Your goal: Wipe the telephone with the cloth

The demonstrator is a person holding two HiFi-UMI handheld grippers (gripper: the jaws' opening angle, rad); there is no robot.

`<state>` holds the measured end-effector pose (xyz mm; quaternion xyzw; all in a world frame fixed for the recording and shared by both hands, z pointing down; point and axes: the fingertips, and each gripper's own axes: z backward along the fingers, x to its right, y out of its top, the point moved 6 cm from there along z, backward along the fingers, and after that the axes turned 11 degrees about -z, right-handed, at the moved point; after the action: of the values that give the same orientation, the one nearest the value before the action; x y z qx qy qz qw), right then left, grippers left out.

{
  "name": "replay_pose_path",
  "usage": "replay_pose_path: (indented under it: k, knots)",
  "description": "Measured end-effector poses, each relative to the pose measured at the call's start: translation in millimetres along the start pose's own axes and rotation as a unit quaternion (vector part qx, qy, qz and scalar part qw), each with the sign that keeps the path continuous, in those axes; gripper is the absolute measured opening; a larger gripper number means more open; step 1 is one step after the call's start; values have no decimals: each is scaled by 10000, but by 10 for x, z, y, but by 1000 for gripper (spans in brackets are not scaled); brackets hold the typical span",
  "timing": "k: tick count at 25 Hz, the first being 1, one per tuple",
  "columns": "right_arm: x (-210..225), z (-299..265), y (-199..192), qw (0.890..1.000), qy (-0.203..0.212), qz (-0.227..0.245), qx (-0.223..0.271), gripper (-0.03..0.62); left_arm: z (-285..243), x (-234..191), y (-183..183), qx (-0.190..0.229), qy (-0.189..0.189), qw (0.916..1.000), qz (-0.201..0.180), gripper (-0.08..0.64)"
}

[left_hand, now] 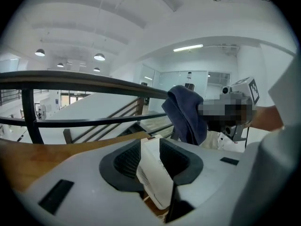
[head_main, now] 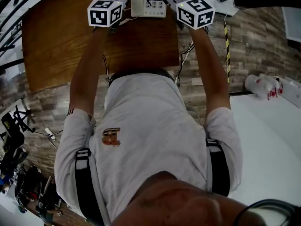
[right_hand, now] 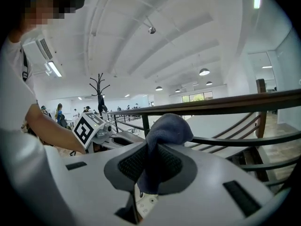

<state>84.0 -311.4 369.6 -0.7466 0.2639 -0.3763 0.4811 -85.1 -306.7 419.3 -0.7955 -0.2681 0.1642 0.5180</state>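
Head view showed the white telephone [head_main: 148,4] at the far edge of the wooden surface [head_main: 56,41]. The left hand-held gripper [left_hand: 149,144] stood open with the telephone between its jaws; the right hand-held gripper [right_hand: 151,160] clamped the blue cloth [right_hand: 169,126] nearby.

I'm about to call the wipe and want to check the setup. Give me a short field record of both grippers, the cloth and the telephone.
left gripper: jaws apart, an edge of the white telephone between them, no pressing grip visible
right gripper: shut on the dark blue cloth, which bunches above the jaws
telephone: lies on the wooden table, between the two grippers
cloth touching telephone: cannot tell
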Motion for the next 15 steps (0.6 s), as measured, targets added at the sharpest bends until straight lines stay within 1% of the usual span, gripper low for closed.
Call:
replay_pose_path:
  k: [3, 6, 11, 15]
  knots:
    - [102, -143, -44, 9995, 69, -114, -277, 71, -127, -38, -134, -302, -102, 9995, 82, 120]
    - [185, -289, -84, 9980, 227, -256, -530, 71, -231, -86, -249, -529, -195, 9983, 176, 120]
    - [295, -550, -143, 9929, 554, -377, -980, 71, -386, -178, -392, -787, -321, 9953, 465, 120]
    - [345, -782, -193, 9863, 783, -373, -1400, 71, -443, -225, -463, -950, -360, 9932, 574, 120]
